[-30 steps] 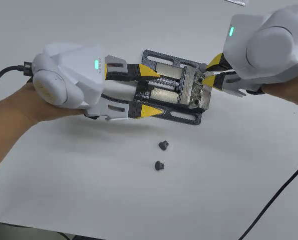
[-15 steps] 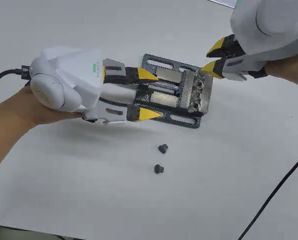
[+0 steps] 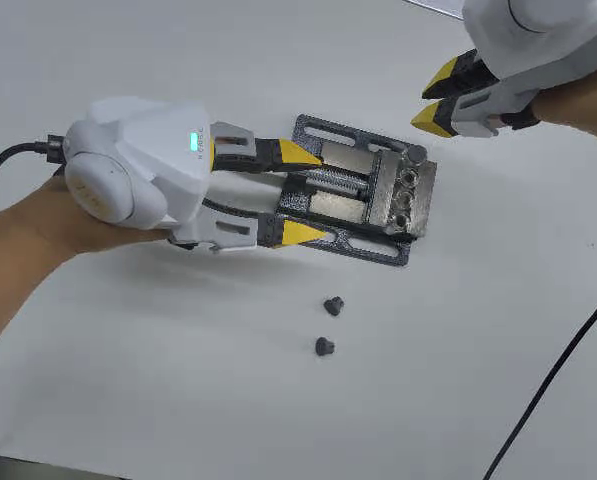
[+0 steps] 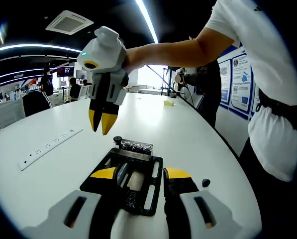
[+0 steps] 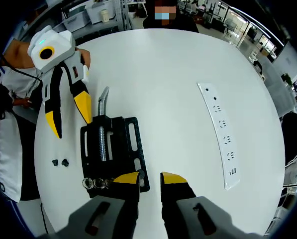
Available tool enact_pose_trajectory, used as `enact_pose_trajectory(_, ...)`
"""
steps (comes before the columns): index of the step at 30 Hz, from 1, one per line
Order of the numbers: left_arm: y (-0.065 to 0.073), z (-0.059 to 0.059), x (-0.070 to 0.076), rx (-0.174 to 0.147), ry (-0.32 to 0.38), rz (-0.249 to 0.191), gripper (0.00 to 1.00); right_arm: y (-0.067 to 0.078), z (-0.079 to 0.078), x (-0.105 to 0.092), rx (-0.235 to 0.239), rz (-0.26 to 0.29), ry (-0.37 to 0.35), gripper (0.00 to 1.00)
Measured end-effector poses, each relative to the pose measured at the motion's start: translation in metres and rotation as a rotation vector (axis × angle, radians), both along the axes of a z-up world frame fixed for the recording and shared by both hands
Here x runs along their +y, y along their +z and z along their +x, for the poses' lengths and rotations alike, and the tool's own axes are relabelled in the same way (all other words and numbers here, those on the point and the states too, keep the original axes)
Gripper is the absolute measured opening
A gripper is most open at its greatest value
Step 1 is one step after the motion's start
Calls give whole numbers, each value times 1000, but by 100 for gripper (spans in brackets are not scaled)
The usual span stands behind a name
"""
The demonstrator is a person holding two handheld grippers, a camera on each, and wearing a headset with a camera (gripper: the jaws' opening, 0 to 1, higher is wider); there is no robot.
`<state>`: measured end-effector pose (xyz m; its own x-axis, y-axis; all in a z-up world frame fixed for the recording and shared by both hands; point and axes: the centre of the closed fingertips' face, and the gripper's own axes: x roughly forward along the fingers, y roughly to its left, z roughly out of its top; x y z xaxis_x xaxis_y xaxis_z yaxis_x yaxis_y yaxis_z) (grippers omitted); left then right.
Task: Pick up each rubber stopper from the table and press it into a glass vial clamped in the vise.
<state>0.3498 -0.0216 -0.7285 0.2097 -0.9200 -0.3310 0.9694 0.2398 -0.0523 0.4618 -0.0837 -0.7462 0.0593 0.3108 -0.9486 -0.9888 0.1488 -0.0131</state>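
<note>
Power strip (image 5: 222,134), ceiling light strip (image 4: 147,20), air vent (image 4: 68,22), blue wall posters (image 4: 242,69)

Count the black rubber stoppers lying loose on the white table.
2: one black rubber stopper nearer the dark metal vise, the other stopper just past it.

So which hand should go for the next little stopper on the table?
Right, probably. The right gripper hangs free and empty over the far end of the vise, while the left gripper straddles the vise, seemingly steadying it. The two stoppers lie loose on the table nearby.
</note>
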Motion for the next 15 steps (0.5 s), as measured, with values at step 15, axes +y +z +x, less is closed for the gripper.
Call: enact_pose_trajectory(15,-1,2,4,3,0,-5,34,-29,-1,-10,189,-83,-229,18)
